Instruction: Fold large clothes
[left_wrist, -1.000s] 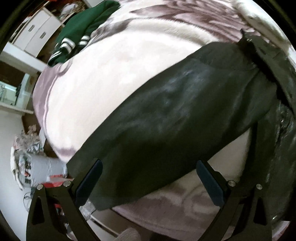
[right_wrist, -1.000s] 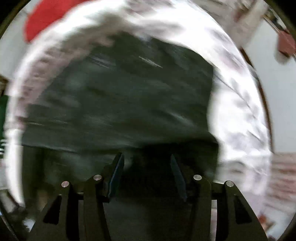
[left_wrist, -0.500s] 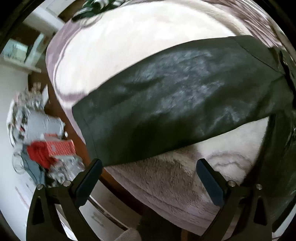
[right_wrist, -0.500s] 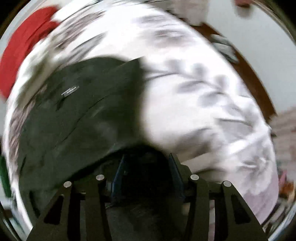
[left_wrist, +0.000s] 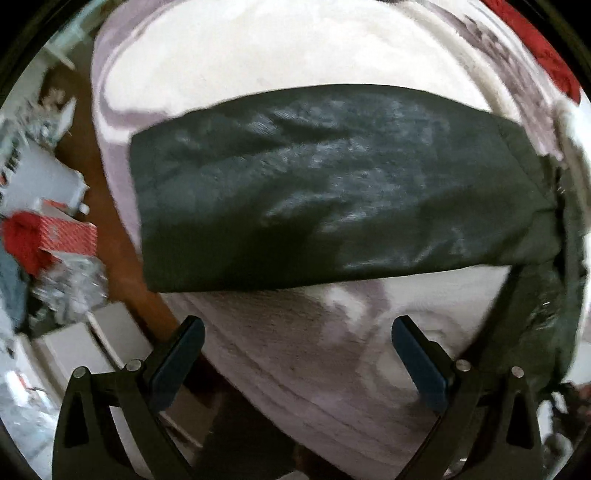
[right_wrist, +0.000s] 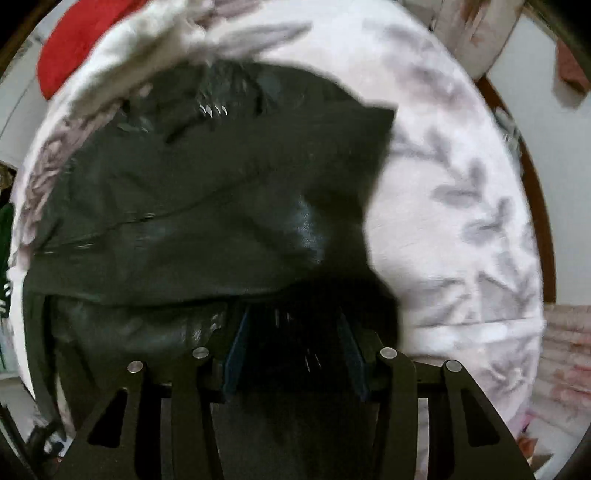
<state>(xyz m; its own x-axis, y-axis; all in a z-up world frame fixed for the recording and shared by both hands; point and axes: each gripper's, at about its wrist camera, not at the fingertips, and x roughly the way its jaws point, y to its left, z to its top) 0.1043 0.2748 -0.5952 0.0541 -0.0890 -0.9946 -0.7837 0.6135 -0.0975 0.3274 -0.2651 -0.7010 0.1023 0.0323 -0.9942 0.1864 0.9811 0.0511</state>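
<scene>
A large black garment (left_wrist: 332, 184) lies folded as a long band across a white and mauve floral blanket (left_wrist: 258, 48). My left gripper (left_wrist: 295, 350) is open and empty, hovering above the blanket just short of the garment's near edge. In the right wrist view the same black garment (right_wrist: 207, 192) fills the left and middle, with a zipper showing near its top. My right gripper (right_wrist: 295, 343) is shut on a bunched fold of the black garment, which runs between its fingers and hides the pads.
A red cloth (right_wrist: 81, 40) lies at the far edge of the blanket (right_wrist: 461, 184). A brown wooden bed edge (left_wrist: 122, 258) runs on the left, with a red box (left_wrist: 66, 236) and clutter on the floor beyond it.
My left gripper has drawn back from over the garment to above bare blanket and swung its view. My right gripper has kept its hold and shifted, its view swinging across the garment.
</scene>
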